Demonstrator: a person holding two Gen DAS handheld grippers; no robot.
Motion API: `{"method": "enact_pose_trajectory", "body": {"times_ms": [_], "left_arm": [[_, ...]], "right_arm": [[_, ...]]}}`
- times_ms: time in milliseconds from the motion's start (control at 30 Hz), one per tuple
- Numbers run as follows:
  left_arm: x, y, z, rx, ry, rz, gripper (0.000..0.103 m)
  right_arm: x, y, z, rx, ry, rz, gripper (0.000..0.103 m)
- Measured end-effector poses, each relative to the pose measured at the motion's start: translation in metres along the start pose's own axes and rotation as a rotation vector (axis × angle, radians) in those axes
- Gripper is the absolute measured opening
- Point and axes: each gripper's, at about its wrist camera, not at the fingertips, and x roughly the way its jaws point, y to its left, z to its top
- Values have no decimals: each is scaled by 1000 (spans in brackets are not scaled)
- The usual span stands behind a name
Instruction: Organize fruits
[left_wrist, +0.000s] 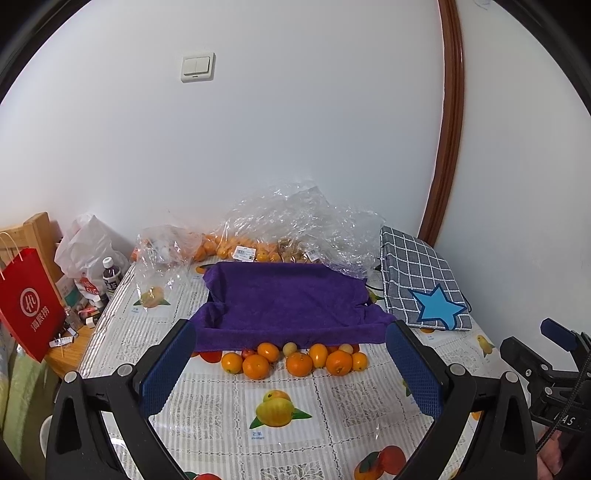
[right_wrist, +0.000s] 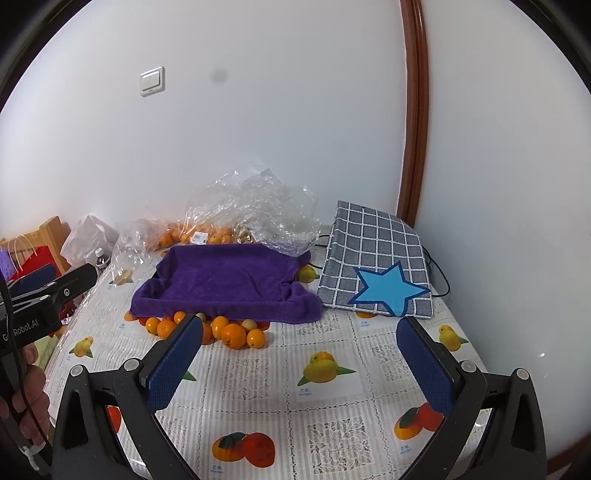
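Note:
Several loose oranges (left_wrist: 295, 360) (right_wrist: 221, 330) with a few small yellow and red fruits lie in a row on the fruit-print tablecloth (left_wrist: 207, 406), against the near side of a tray draped in a purple towel (left_wrist: 284, 299) (right_wrist: 229, 280). More oranges sit in clear plastic bags (left_wrist: 258, 236) (right_wrist: 229, 221) behind it. My left gripper (left_wrist: 291, 350) is open, its blue pads framing the row from the near side. My right gripper (right_wrist: 299, 339) is open too, right of the fruit, over bare tablecloth. Each gripper shows at the edge of the other view.
A grey checked pouch with a blue star (left_wrist: 424, 288) (right_wrist: 376, 262) lies right of the towel, against the wall. A red paper bag (left_wrist: 26, 306), a bottle (left_wrist: 110, 275) and white bags crowd a low stand beyond the table's left edge. A black cable (right_wrist: 439, 273) runs behind the pouch.

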Motion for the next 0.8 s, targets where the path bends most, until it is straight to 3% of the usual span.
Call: {"method": "enact_pose_trajectory", "body": {"times_ms": [800], "left_arm": [[-10, 5, -3, -6, -18, 2, 103]], "right_arm": [[-9, 4, 1, -12, -25, 14, 103]]}}
